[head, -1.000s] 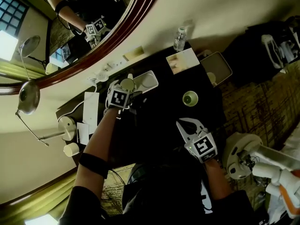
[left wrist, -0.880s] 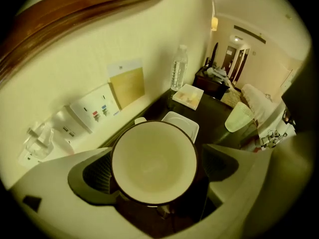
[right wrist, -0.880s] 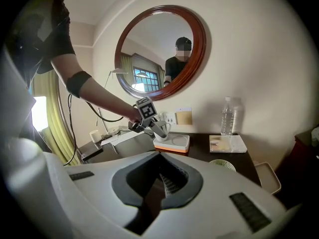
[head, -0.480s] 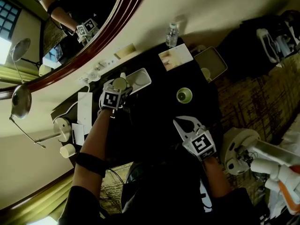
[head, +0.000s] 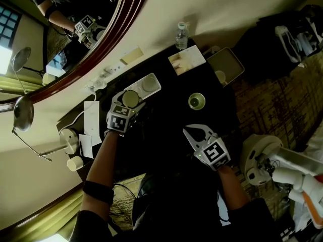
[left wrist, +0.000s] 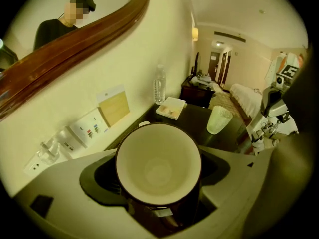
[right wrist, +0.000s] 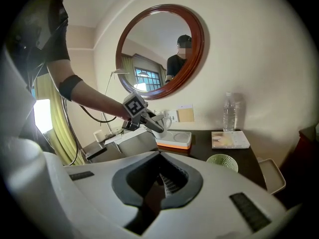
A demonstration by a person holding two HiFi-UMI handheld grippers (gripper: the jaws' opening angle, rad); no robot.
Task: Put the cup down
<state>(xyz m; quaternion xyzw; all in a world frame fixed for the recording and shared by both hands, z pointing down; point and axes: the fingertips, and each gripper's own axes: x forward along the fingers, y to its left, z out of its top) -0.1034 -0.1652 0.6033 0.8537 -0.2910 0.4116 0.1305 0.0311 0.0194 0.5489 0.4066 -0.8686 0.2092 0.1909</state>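
Now the left claw (head: 129, 101) has just squeezed shut on the round dark cup with the cream inside (left wrist: 158, 166). It holds it above the dark desk (head: 166, 125), beside the white tray (head: 151, 82). The right claw (head: 190, 131) is closed and empty. The cup is not down yet.

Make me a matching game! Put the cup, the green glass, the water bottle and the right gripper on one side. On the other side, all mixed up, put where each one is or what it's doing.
Things:
1. cup
2. green glass
3. water bottle
4. right gripper

Places or states:
A. stands at the back of the table, by the wall
B. shut, with nothing in it
C. between the jaws of the left gripper
D. stands by itself out on the dark table top

Pairs: 1-C, 2-D, 3-A, 4-B.

The left gripper's jaws have just been closing, with the cup between them.
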